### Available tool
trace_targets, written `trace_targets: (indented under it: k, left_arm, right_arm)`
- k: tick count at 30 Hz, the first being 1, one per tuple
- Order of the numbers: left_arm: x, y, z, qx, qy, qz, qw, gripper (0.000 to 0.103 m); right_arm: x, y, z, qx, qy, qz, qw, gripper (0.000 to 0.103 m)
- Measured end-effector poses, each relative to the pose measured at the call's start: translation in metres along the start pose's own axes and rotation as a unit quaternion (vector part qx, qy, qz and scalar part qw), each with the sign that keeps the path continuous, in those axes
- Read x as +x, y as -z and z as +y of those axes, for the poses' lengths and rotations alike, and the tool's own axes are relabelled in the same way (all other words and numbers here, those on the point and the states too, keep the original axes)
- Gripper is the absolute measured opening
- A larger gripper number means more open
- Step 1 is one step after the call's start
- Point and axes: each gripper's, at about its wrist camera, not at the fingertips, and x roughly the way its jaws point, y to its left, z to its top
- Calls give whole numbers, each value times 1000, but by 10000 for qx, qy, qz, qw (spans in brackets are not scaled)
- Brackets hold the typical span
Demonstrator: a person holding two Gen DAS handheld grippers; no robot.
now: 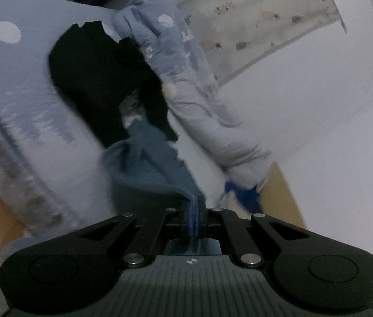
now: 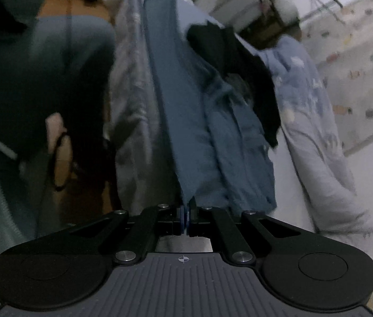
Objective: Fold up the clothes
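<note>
The blue garment (image 2: 186, 121) I am working on is a dusty, slate-blue cloth, soft and creased, and in my right view it runs away from me as a long band with a rumpled mass bunched on its right side. My right tool (image 2: 185, 218) is closed on an edge of it, the cloth pinched between the two blue pads with almost no gap showing. My left tool (image 1: 194, 218) is likewise clamped on the same blue garment (image 1: 149, 155), a corner of which narrows down into the closed pads. The garment lies across a bed, over a pale blue duvet (image 1: 28, 84) printed with white dots, which is heaped into a fold (image 1: 186, 79) to the right of it. One black garment (image 2: 242, 71) lies crumpled at the far end, touching the blue one and partly on the duvet; in the left view it (image 1: 94, 79) shows as a dark patch between the duvet's folds. That makes two pieces of clothing I can count, one blue and one black, though blur hides the finer detail. Behind the bed hangs a light patterned sheet (image 2: 353, 71) with small coloured motifs. On the left of my right view I see a person's dark clothing (image 2: 49, 79) and a bit of bare skin, too blurred to tell more. I can make out no basket or box holding clothes.
</note>
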Motion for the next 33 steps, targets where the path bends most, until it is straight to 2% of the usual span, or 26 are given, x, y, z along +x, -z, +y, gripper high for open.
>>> trace_targets:
  k: [4,7,10,15,18,21,24,26,29,31,32,33]
  left_arm:
    - [62,-31,-13,-339,35,-146,9993,6]
    - [115,-57,-21,-446,-129,-209,9987,6]
    - [167,-83,-22,-583,-397,-269,9971,6]
    - [257,-127,-12,-611,-1031,-253,9925,6]
    - [320,-152,8,-562,-1435,-242,9877,6]
    - [380,-172,34,-579,-1902,-183,9799,6]
    - [441,-187,65,-600,-2423,-74,9683,6]
    - [470,-194,82,-441,-2678,-36,9625,6]
    - [496,-199,100,-202,-2745,-22,9614,6]
    - [497,-200,110,-136,-2498,13,9682,6]
    - [496,-199,113,-43,-2358,23,9718,12]
    - [494,-197,117,49,-2216,33,9751,19]
  right_arm:
    - [16,0,-55,110,-97,56,9999,2]
    - [42,-3,-112,94,-284,164,9994,2]
    - [82,-7,-171,66,-281,255,9993,2]
    - [177,-12,-262,198,-252,356,9989,2]
    - [251,-17,-309,201,-364,510,9978,2]
    - [328,-20,-349,331,-517,652,9960,2]
    - [407,-20,-381,655,-736,782,9921,3]
    - [424,-8,-385,1070,-666,652,9899,3]
    - [449,10,-392,1687,-560,456,9830,3]
    - [466,21,-396,2095,-487,323,9760,8]
    - [475,27,-398,2298,-451,257,9719,21]
    - [483,33,-400,2499,-414,190,9672,40]
